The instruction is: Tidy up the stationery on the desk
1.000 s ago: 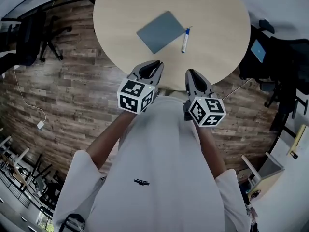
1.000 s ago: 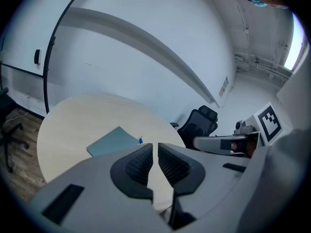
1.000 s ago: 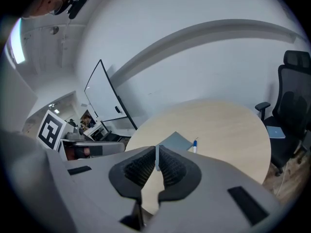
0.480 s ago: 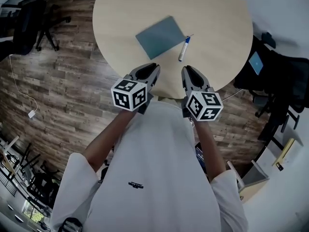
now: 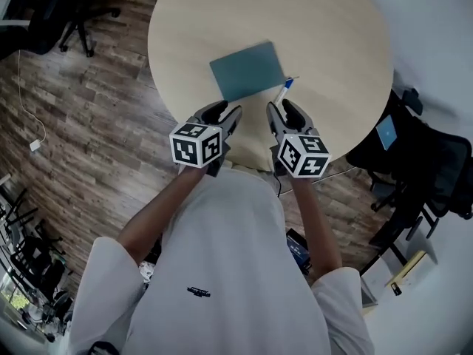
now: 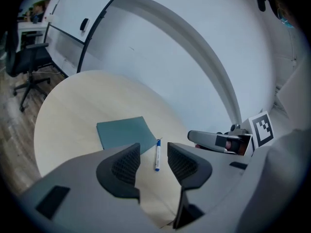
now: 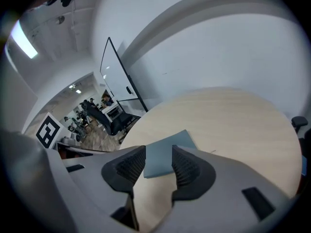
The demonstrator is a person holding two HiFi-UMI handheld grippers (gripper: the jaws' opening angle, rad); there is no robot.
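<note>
Left tongs (image 5: 225, 113) and right tongs (image 5: 282, 109) have just been opening and stand partly apart, empty, near the notebook (image 5: 247, 70), which lies on the counter (image 5: 332, 35) with the pen (image 5: 283, 92) just beside it, so tidying looks unstarted.

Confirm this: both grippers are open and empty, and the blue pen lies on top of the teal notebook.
Wrong on one point: the blue pen lies on the table beside the teal notebook, not on it, as the head view shows. The left gripper and right gripper, jaws just opened, are empty.
</note>
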